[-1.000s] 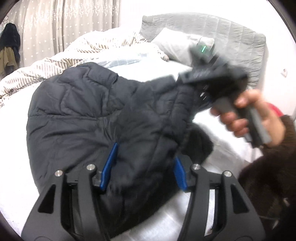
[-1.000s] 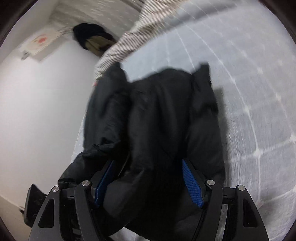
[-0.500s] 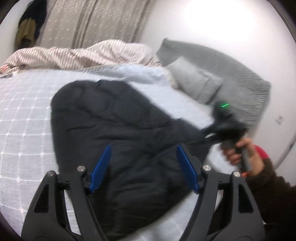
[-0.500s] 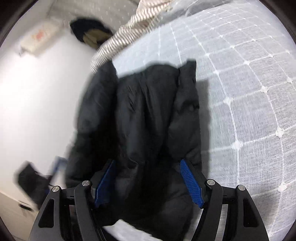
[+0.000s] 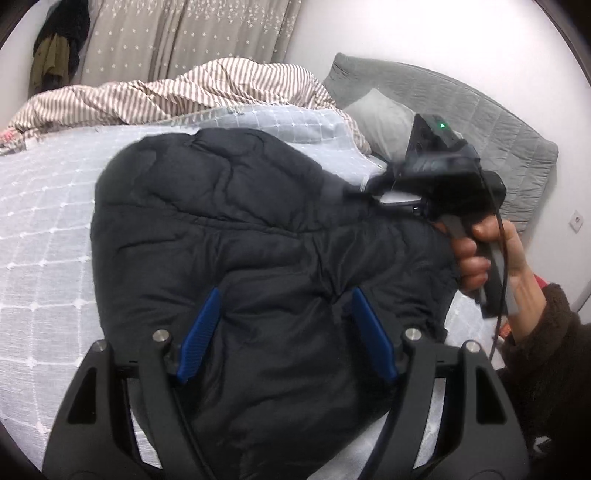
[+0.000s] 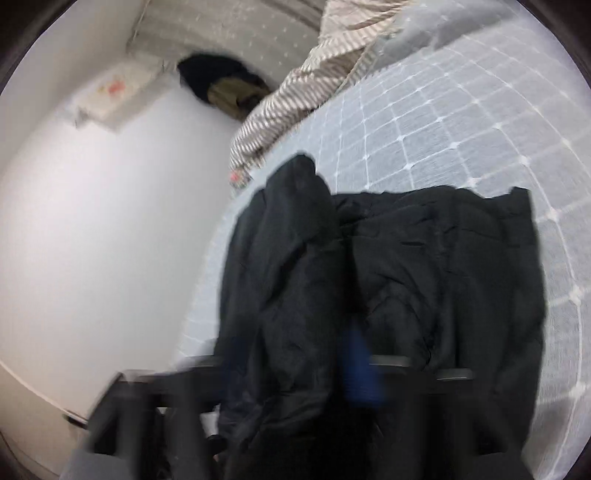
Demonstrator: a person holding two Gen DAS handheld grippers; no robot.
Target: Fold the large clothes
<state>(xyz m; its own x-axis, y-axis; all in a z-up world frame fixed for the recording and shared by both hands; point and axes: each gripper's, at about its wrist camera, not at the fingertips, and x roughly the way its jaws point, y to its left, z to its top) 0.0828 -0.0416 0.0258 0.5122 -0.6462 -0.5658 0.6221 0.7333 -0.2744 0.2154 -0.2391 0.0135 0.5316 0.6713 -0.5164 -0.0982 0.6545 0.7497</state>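
A large black puffer jacket [image 5: 240, 236] lies spread on the bed's light checked cover [image 5: 40, 229]. My left gripper [image 5: 284, 314] is open just above the jacket's near part, its blue pads either side of the fabric and not closed on it. My right gripper [image 5: 373, 184] shows in the left wrist view at the jacket's far right edge, held by a hand [image 5: 480, 251]. In the right wrist view the jacket [image 6: 424, 277] fills the lower frame; a fold drapes over the blurred gripper [image 6: 354, 354], which seems shut on it.
A striped duvet [image 5: 192, 92] is bunched at the back of the bed. A grey pillow [image 5: 376, 114] and padded grey headboard [image 5: 480, 110] are at the right. Star-patterned curtains [image 5: 184, 33] and hanging clothes [image 5: 59, 48] are behind. A white wall [image 6: 92, 221] is beside the bed.
My right gripper has swung up and closed in on the jacket, blurring its view. The jacket's right side has been drawn over. My left gripper stays open.
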